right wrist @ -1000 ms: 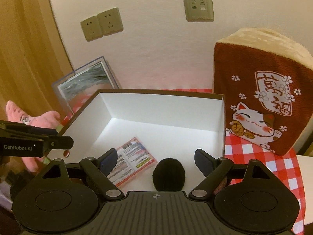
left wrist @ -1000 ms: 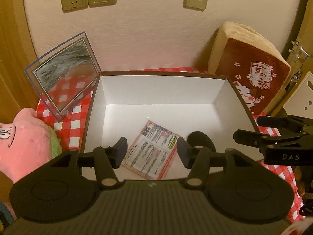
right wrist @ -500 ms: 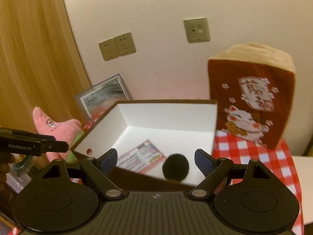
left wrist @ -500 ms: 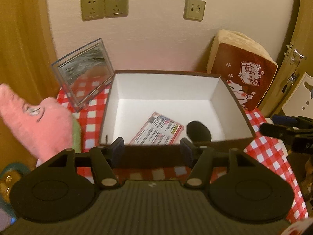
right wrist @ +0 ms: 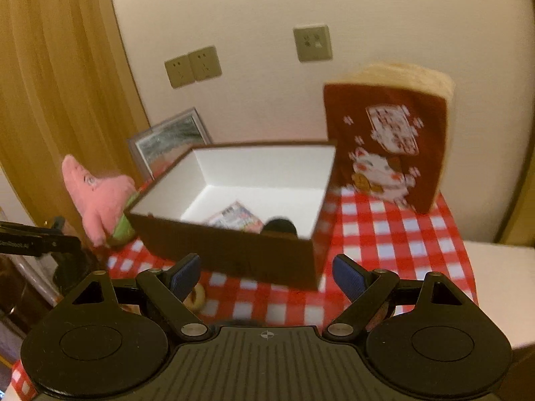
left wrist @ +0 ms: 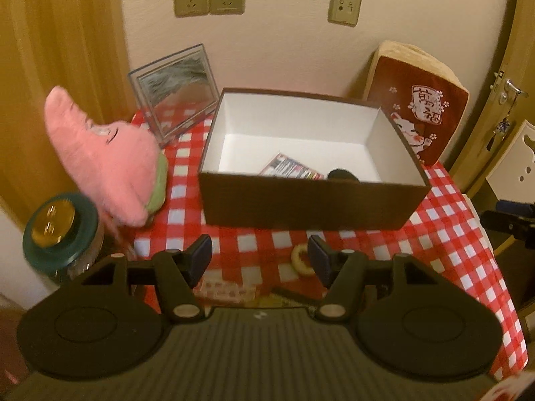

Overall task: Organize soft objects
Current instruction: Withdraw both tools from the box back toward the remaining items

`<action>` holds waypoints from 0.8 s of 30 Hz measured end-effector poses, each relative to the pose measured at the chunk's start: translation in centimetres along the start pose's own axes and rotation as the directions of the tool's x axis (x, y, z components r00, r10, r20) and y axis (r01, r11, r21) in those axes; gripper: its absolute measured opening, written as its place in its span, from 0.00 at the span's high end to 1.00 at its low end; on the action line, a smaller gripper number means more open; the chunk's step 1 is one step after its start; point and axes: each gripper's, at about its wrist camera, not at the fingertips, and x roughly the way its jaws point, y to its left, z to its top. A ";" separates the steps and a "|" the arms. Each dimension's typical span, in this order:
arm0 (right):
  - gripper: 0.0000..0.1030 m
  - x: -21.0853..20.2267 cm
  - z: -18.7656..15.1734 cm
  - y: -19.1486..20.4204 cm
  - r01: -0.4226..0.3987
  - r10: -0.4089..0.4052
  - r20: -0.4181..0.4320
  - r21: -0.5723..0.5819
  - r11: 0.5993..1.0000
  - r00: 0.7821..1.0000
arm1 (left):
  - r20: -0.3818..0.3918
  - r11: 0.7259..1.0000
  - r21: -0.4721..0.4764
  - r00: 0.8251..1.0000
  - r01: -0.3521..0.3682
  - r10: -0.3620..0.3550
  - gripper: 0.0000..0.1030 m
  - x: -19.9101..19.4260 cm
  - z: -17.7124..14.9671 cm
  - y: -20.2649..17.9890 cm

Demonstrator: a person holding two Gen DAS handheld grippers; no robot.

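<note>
- Standing spread and empty, the left tool [left wrist: 260,256] and right tool [right wrist: 266,274] are now seen drawn back from the brown box [left wrist: 311,204], earlier directly beneath them.
- "GenRobot.AI" lettering is only partly legible now.
- A pink plush [left wrist: 103,163] is left of the box, a cat cushion [right wrist: 388,140] right, on the checked table [right wrist: 384,234].

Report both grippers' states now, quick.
Left gripper: open, nothing between its fingers.
Right gripper: open, nothing held.
</note>
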 end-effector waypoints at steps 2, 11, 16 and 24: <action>0.17 -0.6 -0.9 -0.4 -0.003 0.003 -0.014 0.012 1.000 1.000 | -0.010 1.000 -0.010 1.000 -0.010 0.010 0.41 -0.4 -1.0 0.0; 0.17 -1.7 -4.7 -1.1 0.008 -0.007 -0.099 0.012 1.000 0.995 | -0.085 0.998 -0.033 0.995 -0.051 0.048 0.41 -0.8 -5.2 0.5; 0.17 -1.1 -7.0 -1.0 0.005 -0.005 -0.167 -0.001 1.000 0.986 | -0.136 0.998 -0.034 0.989 -0.059 0.054 0.41 -0.3 -7.4 0.4; 0.17 0.5 -10.8 -0.7 0.006 -0.028 -0.264 -0.086 0.996 0.964 | -0.208 0.999 -0.024 0.977 -0.041 0.035 0.41 0.9 -10.1 -0.8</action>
